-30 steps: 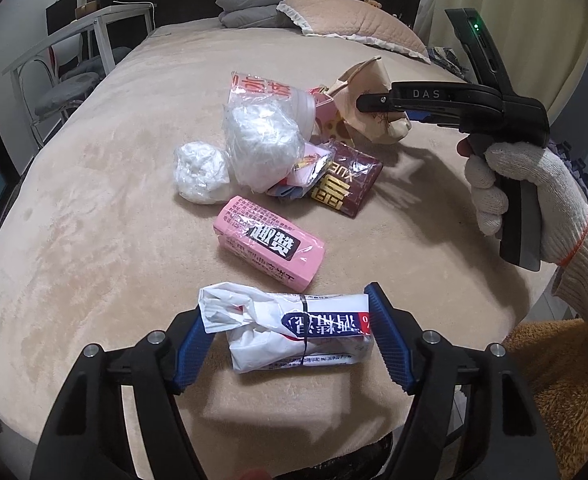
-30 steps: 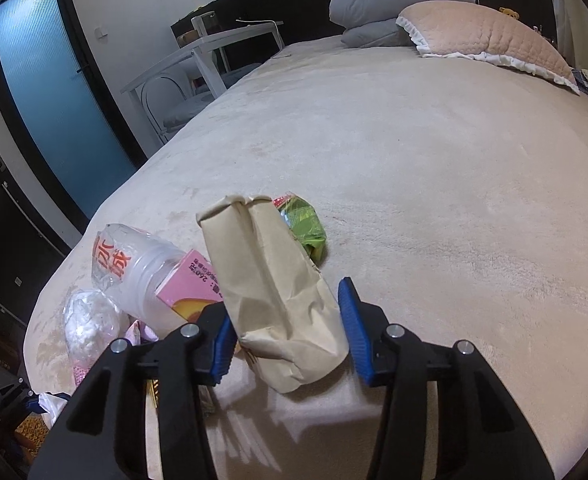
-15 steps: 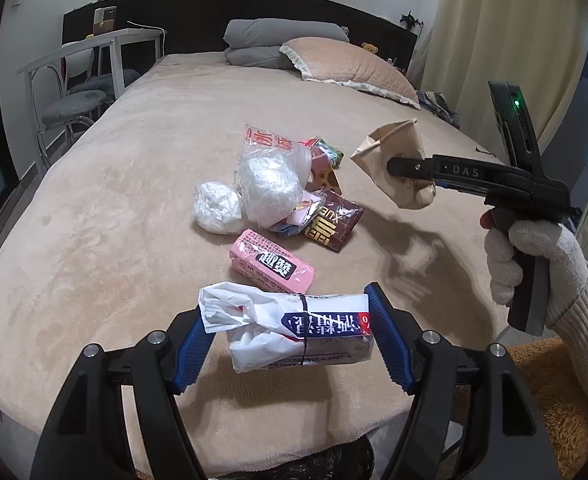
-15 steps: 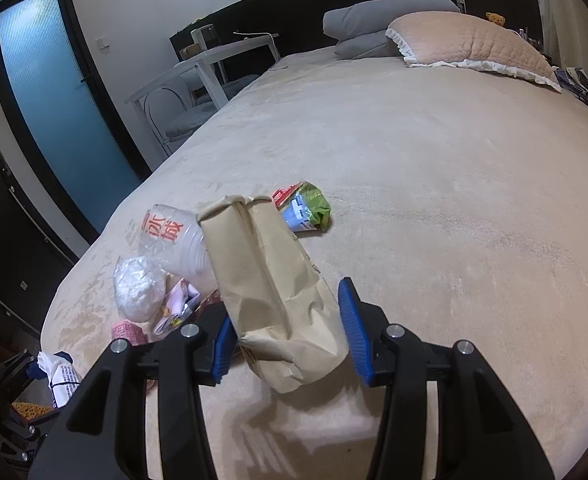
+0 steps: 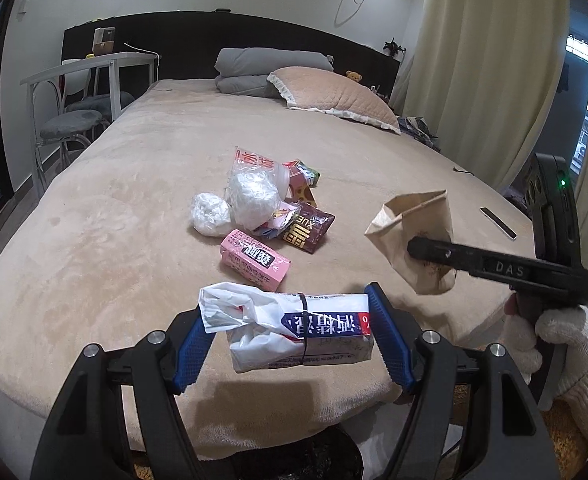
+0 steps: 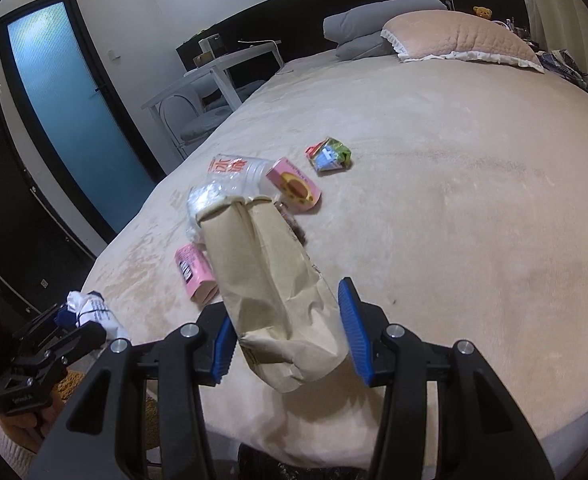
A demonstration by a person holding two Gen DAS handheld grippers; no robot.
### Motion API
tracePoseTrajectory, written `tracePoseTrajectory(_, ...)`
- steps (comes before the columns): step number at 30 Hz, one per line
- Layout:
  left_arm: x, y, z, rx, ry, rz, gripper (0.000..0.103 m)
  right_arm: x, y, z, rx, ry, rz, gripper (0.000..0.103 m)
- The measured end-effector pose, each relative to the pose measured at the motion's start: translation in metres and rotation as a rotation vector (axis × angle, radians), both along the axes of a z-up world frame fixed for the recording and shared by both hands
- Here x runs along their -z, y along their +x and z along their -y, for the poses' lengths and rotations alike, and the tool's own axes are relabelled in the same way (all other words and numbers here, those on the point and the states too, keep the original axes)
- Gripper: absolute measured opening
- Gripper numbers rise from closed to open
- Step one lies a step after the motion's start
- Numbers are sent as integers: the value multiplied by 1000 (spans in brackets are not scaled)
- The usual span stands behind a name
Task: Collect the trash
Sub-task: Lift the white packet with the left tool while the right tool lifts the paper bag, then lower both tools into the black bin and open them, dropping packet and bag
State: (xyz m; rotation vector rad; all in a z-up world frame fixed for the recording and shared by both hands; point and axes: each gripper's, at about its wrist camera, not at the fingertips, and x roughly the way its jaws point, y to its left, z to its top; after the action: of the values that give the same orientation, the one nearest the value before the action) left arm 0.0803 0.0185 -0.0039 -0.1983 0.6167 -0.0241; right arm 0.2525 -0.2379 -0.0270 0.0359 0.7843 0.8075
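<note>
Left gripper [image 5: 290, 344] clenched on a white plastic-wrapped packet with blue and red print [image 5: 299, 332], held in the air above the near edge of the beige plush bed [image 5: 134, 216]. Right gripper [image 6: 288, 330] clamped around the bottom of a crumpled brown paper bag [image 6: 270, 280], open mouth pointing away, lifted clear of the bed at its near right side. Left lying in a loose heap mid-bed: pink rectangular carton [image 5: 255, 262], dark brown snack wrapper [image 5: 305, 232], clear plastic cup with red print [image 5: 254, 184], white crumpled plastic ball [image 5: 210, 214], small pink box [image 6: 294, 186]. Green and blue crumpled wrapper [image 6: 329, 155] just beyond the heap, apart from it.
</note>
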Motion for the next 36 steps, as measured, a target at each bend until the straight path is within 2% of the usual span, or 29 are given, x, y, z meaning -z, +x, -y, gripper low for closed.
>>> tracePoseTrajectory(10,3,-44,13,-3,-50,47,71,15,-65,16,-56,34,-21,48)
tracePoseTrajectory(21,11,-76,28,6,-73,39,71,31,-109,32,-84,38,-61,48)
tracePoseTrajectory(28,27,-86,27,6,-178,-13,71,46,-126,37,-84,24,-122,48)
tracePoseTrajectory(36,66,-84,19,-44,-345,-155,71,78,-129,27,-90,-74,-259,48)
